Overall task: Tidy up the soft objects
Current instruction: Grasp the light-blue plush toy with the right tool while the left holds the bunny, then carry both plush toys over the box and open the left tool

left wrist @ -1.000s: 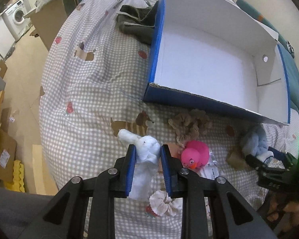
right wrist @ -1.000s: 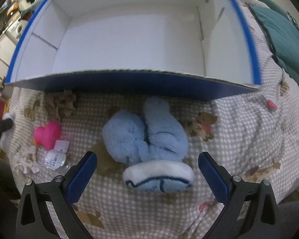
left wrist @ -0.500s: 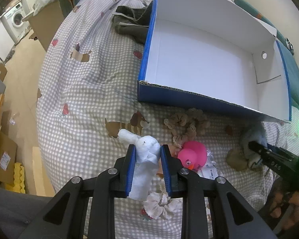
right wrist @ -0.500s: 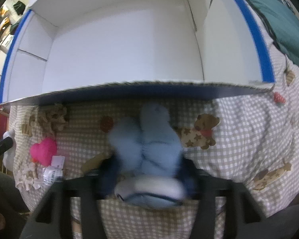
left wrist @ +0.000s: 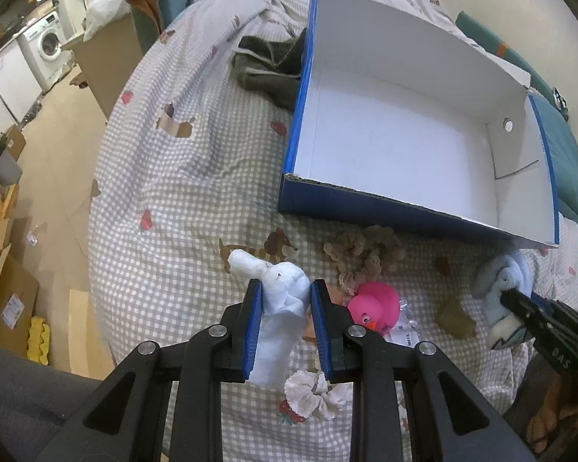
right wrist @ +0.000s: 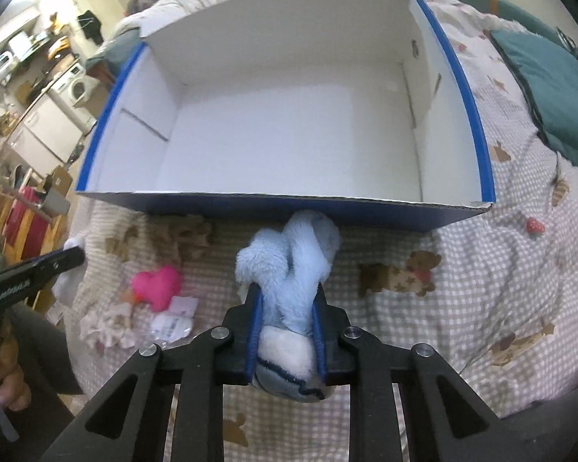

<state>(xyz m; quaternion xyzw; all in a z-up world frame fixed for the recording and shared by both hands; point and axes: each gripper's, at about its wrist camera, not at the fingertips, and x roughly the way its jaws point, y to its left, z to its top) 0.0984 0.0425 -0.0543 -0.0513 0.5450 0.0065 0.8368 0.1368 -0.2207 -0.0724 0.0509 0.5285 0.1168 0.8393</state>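
Note:
My left gripper [left wrist: 285, 288] is shut on a white cloth toy [left wrist: 281, 288] and holds it above the checked bedspread. My right gripper [right wrist: 285, 294] is shut on a fluffy light-blue sock [right wrist: 293, 261], lifted in front of the near wall of the empty blue-and-white box [right wrist: 289, 204]. The box also shows in the left wrist view [left wrist: 366, 204], and the blue sock [left wrist: 501, 281] at the right. A pink rubber duck [left wrist: 375, 304], a beige scrunchie [left wrist: 366, 250] and a white scrunchie [left wrist: 312, 389] lie on the bed.
Dark grey socks [left wrist: 269, 65] lie left of the box. A plastic-wrapped tag [right wrist: 173, 319] lies by the duck [right wrist: 156, 285]. A teal pillow [right wrist: 551, 88] lies right of the box. The bed edge drops to the floor [left wrist: 46, 146] on the left.
My right gripper closed on the blue sock and lifted it toward the box. My left gripper keeps hold of the white toy and has risen slightly.

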